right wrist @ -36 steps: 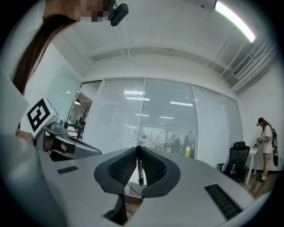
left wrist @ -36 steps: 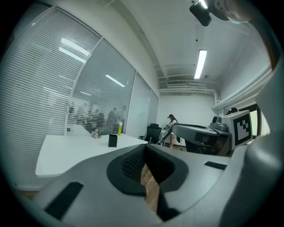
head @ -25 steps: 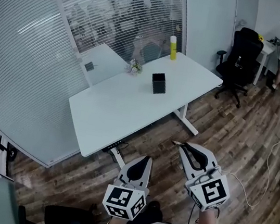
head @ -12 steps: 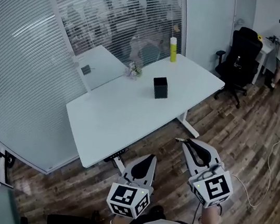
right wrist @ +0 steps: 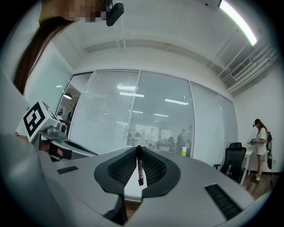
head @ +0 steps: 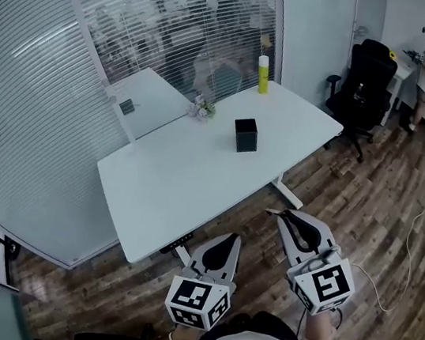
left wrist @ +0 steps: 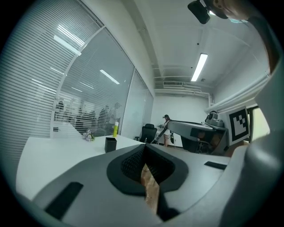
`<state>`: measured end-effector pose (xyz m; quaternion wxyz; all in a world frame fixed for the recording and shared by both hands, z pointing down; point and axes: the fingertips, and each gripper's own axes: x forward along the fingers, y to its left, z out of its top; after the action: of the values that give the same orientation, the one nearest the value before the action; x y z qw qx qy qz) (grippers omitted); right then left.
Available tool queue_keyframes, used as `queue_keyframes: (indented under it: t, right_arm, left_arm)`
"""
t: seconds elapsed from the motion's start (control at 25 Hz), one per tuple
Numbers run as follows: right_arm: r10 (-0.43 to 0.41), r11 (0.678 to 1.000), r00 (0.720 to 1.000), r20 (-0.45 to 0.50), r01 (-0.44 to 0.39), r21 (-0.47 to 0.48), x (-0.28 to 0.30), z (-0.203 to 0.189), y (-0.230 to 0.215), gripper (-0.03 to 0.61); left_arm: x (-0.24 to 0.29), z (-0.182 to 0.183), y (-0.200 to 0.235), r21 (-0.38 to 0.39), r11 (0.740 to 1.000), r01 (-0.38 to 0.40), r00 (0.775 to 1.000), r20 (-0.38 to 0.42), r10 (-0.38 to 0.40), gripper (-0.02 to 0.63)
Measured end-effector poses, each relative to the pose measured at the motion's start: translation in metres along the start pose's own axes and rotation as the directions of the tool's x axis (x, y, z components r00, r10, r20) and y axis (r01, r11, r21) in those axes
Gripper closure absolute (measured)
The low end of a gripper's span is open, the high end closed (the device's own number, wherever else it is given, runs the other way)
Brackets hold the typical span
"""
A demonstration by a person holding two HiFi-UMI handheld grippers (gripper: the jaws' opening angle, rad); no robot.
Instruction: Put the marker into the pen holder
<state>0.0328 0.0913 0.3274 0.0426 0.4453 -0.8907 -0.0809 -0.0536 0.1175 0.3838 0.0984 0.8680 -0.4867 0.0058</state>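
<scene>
Right gripper (head: 288, 218): points toward table (head: 188, 171), jaws pinching marker (right wrist: 139, 166).
Left gripper (head: 226, 243): alongside, jaws pressed together.

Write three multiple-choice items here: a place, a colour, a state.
1. The pen holder stands: A on the floor; B on the white table; C on a chair.
2. The bottle at the table's far edge is: A red; B blue; C yellow.
3. The right claw is: A shut on the marker; B open; C shut, empty.
B, it sits mid-table in the head view; C, its body is yellow; A, the marker stands clamped between the jaws.
</scene>
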Motion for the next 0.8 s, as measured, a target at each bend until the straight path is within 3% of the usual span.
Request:
queue_keyframes:
  t: [0.36, 0.8]
  right_arm:
    - [-0.023, 1.0, 1.0, -0.002, 0.023, 0.01, 0.013, -0.005, -0.001, 0.52]
    - [0.001, 1.0, 1.0, 0.02, -0.002, 0.015, 0.052, -0.006, -0.014, 0.52]
  left_arm:
    - [0.007, -0.004, 0.009, -0.003, 1.0, 0.027, 1.0, -0.015, -0.027, 0.595]
    - [0.03, 0.0, 0.038, -0.002, 1.0, -0.004, 1.0, -0.016, 0.004, 0.595]
